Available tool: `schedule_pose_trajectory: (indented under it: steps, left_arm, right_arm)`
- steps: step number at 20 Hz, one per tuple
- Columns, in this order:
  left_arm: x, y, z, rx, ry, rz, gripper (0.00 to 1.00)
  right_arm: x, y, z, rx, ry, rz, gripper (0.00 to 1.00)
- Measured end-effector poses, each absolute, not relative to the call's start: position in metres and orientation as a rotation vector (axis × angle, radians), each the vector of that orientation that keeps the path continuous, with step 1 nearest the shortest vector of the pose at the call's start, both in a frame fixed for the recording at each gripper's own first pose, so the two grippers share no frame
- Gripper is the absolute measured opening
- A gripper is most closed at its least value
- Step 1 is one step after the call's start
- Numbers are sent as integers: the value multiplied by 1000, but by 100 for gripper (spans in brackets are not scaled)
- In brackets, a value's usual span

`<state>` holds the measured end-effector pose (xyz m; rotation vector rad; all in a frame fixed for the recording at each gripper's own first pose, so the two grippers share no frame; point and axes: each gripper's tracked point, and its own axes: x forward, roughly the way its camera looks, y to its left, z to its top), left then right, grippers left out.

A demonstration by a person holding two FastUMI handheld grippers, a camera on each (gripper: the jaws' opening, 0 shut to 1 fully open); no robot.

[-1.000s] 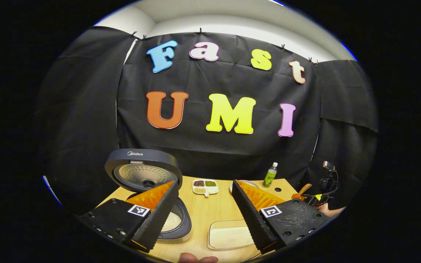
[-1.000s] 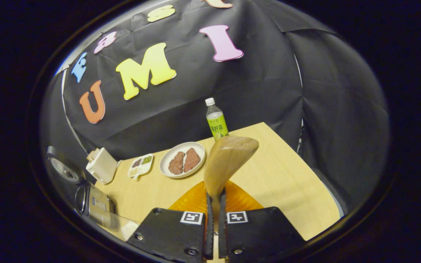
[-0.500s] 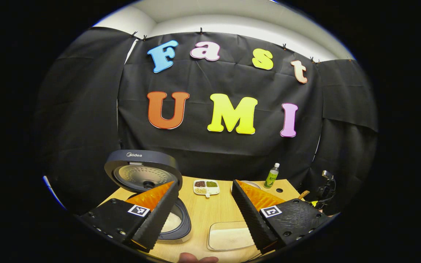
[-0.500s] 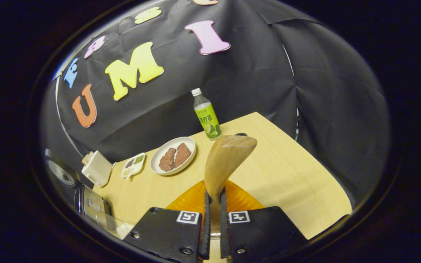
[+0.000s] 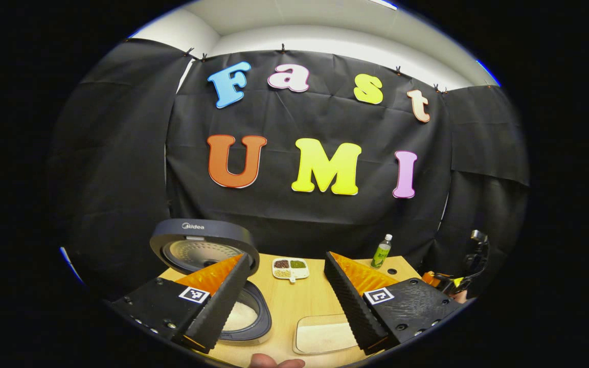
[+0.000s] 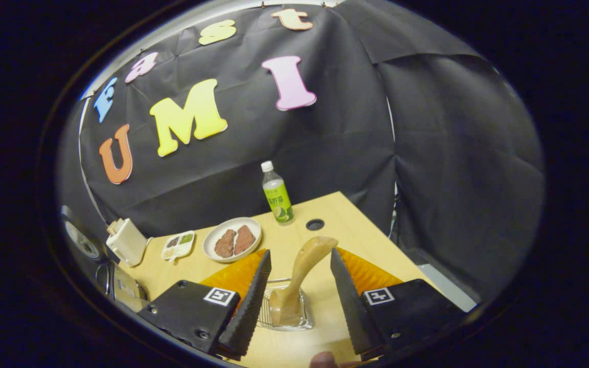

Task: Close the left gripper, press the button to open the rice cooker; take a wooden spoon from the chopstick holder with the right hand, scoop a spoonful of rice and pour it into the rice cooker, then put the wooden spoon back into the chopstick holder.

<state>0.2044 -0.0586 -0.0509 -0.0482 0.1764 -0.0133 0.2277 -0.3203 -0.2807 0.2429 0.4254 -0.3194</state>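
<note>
The wooden spoon [image 6: 309, 261] stands bowl-up in the wire chopstick holder [image 6: 285, 313], leaning a little to the right. My right gripper [image 6: 299, 253] is open, its fingers on either side of the spoon and clear of it. In the left gripper view the rice cooker [image 5: 253, 319] is open, its lid [image 5: 200, 245] raised and white rice in the pot. My left gripper [image 5: 285, 256] hangs open above the table and holds nothing. A shallow tray of rice [image 5: 322, 335] lies to the right of the cooker.
On the wooden table [image 6: 371, 245] stand a green bottle [image 6: 277, 195], a plate with two brown pieces [image 6: 232, 239] and a small divided dish [image 6: 178, 245]. A white boxy object [image 6: 126, 240] sits at the left. A round hole [image 6: 315, 224] lies near the bottle.
My right gripper has opened and let go of the wooden spoon, which now stands in the chopstick holder. The left gripper has barely moved.
</note>
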Motion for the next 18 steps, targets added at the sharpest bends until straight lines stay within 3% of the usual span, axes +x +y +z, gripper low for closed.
schedule_pose_trajectory:
  steps: [3,4,7,8,9,10,11,12,17,18]
  left_arm:
    - [216,-33,-38,-40,143,32,95]
    - [219,-21,-32,-45,135,50,95]
    - [228,9,-21,-75,136,102,95]
    - [233,22,-17,-73,134,124,94]
    - [240,34,-11,-76,133,143,95]
    - [248,44,-5,-86,129,152,95]
    - [255,49,-1,-91,129,153,95]
    - [265,55,1,-87,135,150,95]
    - [300,82,-35,-92,282,186,95]
    - [306,88,-40,-84,297,195,95]
  right_arm:
    - [216,-312,-235,187,355,-316,92]
    - [214,-307,-220,167,330,-315,85]
    - [204,-285,-179,139,275,-289,92]
    - [199,-280,-169,129,262,-286,100]
    - [194,-273,-161,112,261,-282,92]
    - [188,-266,-154,96,251,-277,100]
    - [182,-259,-146,81,241,-275,100]
    - [175,-253,-140,72,233,-269,94]
    - [131,-252,-127,-29,211,-302,94]
    - [121,-251,-126,-39,215,-310,100]
